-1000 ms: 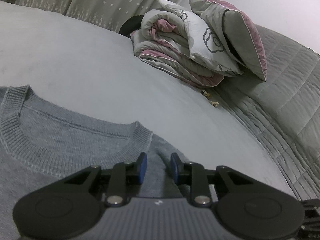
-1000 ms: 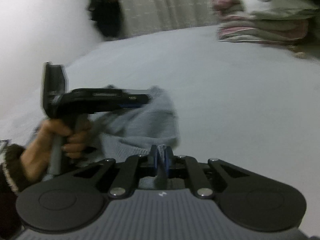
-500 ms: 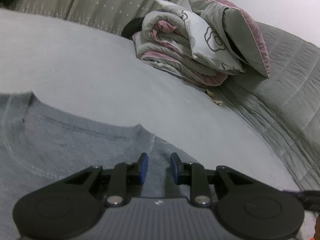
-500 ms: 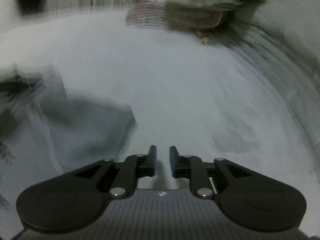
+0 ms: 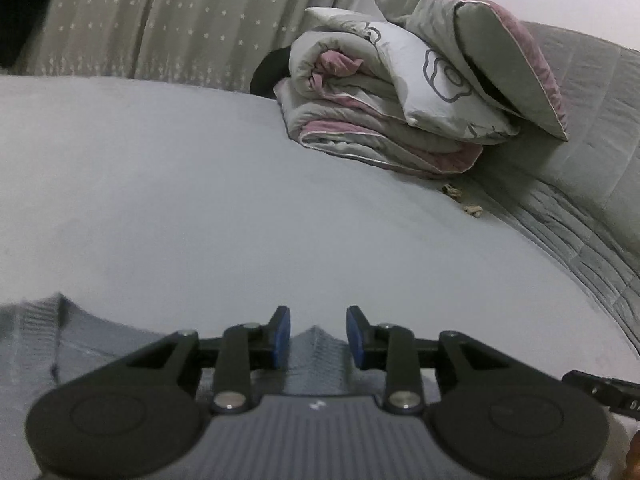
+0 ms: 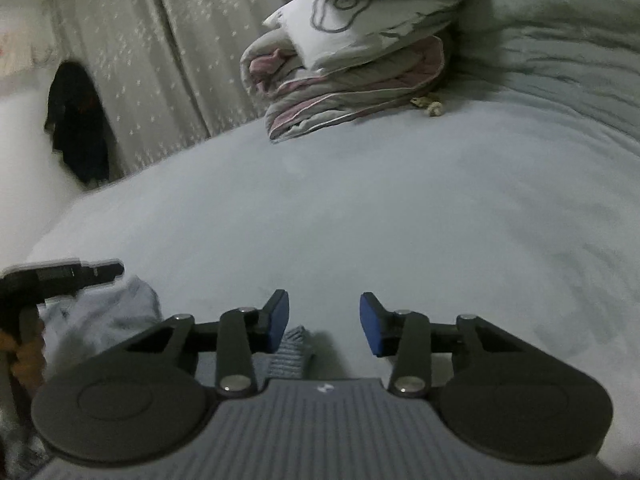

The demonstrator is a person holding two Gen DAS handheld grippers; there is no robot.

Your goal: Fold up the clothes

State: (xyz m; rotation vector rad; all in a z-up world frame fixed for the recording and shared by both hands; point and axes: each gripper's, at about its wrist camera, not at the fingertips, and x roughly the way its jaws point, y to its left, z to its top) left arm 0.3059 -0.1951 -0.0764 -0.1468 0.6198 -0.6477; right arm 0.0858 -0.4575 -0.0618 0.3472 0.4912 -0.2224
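- On my left camera's far left, the grey sweater (image 5: 100, 344) lies flat on the pale bed sheet (image 5: 240, 200), its ribbed collar toward me.
- My left gripper (image 5: 318, 336) hangs over the sweater with its jaws apart and opening; a peak of knit shows between the blue pads (image 5: 282, 336), but they do not press on it.
- Further right, a folded quilt (image 5: 380, 120) sits at the head of the bed with a pillow (image 5: 480, 52) leaning on top.
- On my right camera's left edge, I see a hand (image 6: 24, 356) gripping the other tool's handle above the sweater.
- My right gripper (image 6: 324, 322) is apart and opening, holding nothing; a ribbed corner of the sweater lies just below its left pad.
- A star-patterned curtain (image 6: 160, 60) hangs behind the bed.
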